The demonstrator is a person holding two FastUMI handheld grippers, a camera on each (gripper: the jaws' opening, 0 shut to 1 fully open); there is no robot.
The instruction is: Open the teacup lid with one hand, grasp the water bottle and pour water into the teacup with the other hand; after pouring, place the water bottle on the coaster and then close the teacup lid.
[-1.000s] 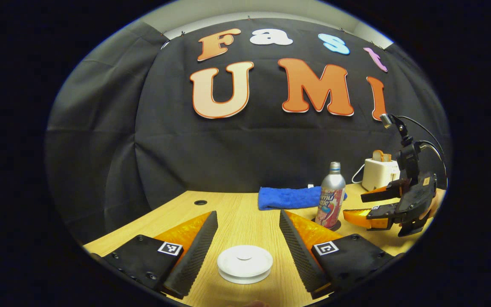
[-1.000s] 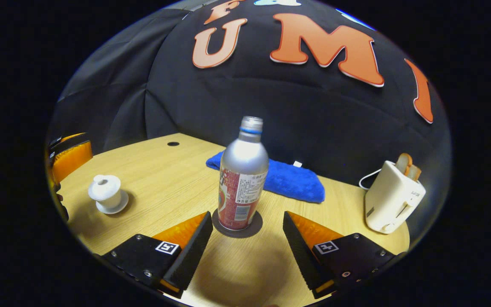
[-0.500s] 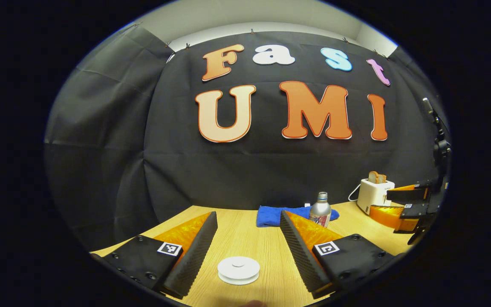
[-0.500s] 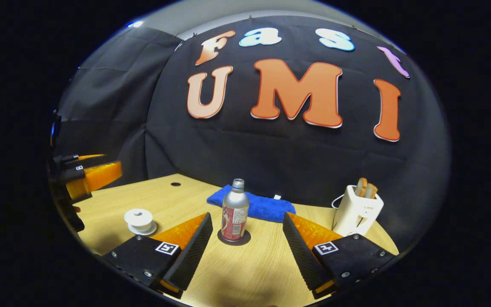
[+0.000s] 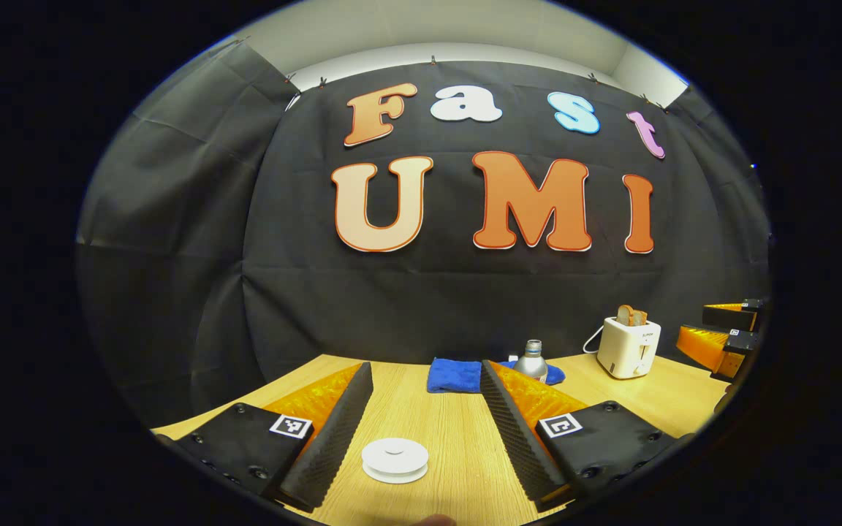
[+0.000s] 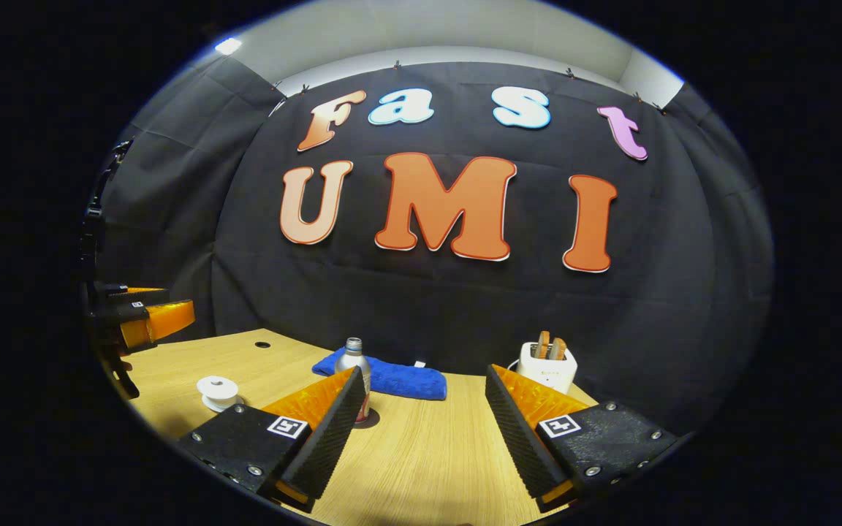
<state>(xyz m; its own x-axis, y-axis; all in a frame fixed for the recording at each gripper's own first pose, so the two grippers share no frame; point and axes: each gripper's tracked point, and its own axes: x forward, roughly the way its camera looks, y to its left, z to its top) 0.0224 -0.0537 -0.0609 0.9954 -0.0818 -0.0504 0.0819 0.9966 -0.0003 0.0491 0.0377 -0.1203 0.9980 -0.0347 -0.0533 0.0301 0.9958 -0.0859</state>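
Wood-grain table [image 6: 421,446] (cable hole [image 6: 262,343], perhaps) before black cloth wall [image 6: 428,307]

The teacup [image 5: 395,460] is a little white lidded one, lid on, sitting on the wooden table [image 5: 457,438] close to the front edge. In the right gripper view it's off to the left on its white saucer [image 6: 220,402]. The water bottle [image 6: 354,365] is silver with a red printed label, no cap on, standing upright on a dark round coaster [image 6: 370,421], well apart from the cup.
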